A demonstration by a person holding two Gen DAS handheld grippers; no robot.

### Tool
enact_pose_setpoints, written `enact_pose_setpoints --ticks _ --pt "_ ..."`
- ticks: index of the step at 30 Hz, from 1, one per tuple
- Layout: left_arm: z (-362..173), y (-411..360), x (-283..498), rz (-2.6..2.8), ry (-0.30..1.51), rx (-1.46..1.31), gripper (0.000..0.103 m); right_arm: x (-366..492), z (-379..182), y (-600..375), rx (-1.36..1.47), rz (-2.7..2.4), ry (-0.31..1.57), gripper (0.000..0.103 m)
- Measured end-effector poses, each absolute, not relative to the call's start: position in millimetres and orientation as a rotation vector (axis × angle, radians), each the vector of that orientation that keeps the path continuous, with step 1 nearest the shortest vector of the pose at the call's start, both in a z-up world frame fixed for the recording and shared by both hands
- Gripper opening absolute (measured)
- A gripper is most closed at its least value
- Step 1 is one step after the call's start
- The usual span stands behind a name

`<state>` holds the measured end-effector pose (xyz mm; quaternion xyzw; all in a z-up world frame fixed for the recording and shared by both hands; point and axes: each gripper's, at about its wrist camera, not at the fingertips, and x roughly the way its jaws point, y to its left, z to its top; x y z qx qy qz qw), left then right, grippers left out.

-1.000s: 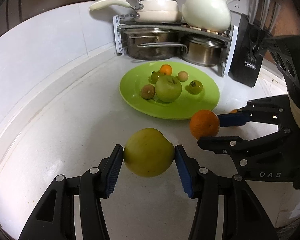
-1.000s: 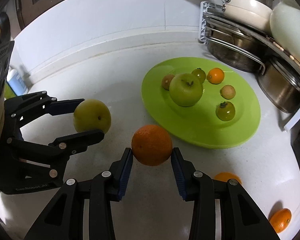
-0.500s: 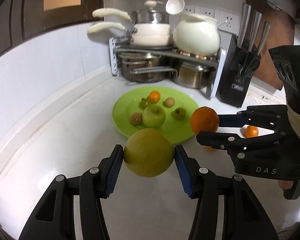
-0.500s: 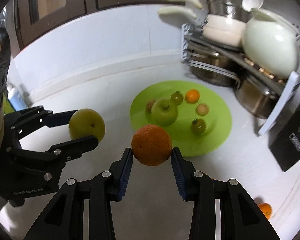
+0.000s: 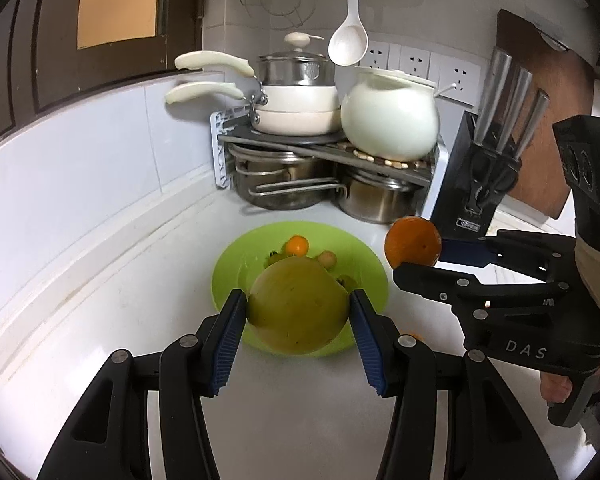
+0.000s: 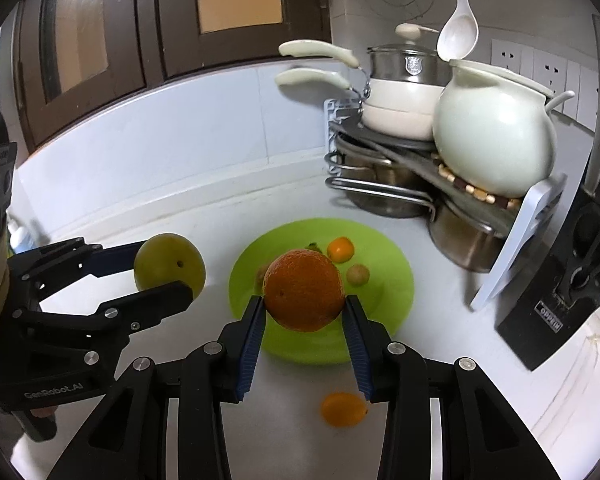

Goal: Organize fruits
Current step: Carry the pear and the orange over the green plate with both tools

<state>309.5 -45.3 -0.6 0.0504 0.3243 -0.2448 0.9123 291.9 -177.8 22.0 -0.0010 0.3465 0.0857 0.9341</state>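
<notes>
- Left gripper [image 5: 298,312]: clamped on a large yellow-green fruit [image 5: 298,306], blue pads pressing both flanks. The fruit is clear of the tabletop [image 5: 120,280] and roughly round, with no long axis to align.
- Right gripper [image 6: 304,312]: clenched on an orange [image 6: 303,289], carried likewise off the surface. In the left wrist view this gripper stands at about 3 o'clock of the left one, with the orange at its tip.
- Loose item: a small mandarin [image 6: 343,409] lies on the tabletop beneath the right gripper, at about 5 o'clock of the plate, not yet collected.
- Governing relation: the green plate [image 5: 364,264] lies ahead of and below both grippers, toward 12 o'clock in each wrist view. Each held fruit overlaps the plate's near half in its own camera.
- Plate contents: a small orange fruit [image 6: 340,249] and a pale round fruit [image 6: 358,274] sit toward the far side; other items are hidden behind the held fruits.
- Judgement: neither hand is clearly nearer; both appear about equally placed. The coming move looks like a forward carry and descent onto the plate's bare near half.
- Risk, as judged: round fruit may roll on release and knock the small pieces; the grippers, side by side, could crowd each other over one plate.
- Farthest: a rack of pots [image 5: 300,160] beyond the plate, not involved.
</notes>
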Motion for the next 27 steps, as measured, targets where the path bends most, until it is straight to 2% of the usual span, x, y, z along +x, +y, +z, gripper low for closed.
enact_pose_setpoints --ticks 12,27 --pt "-1 -54 363 -0.473 0.705 0.103 0.052 338 24 -193 -0.003 0.129 0.692 0.041" --pt "-36 -64 433 -0.466 0.862 0.101 0.052 399 -8 -195 0.022 0.116 0.815 0.041"
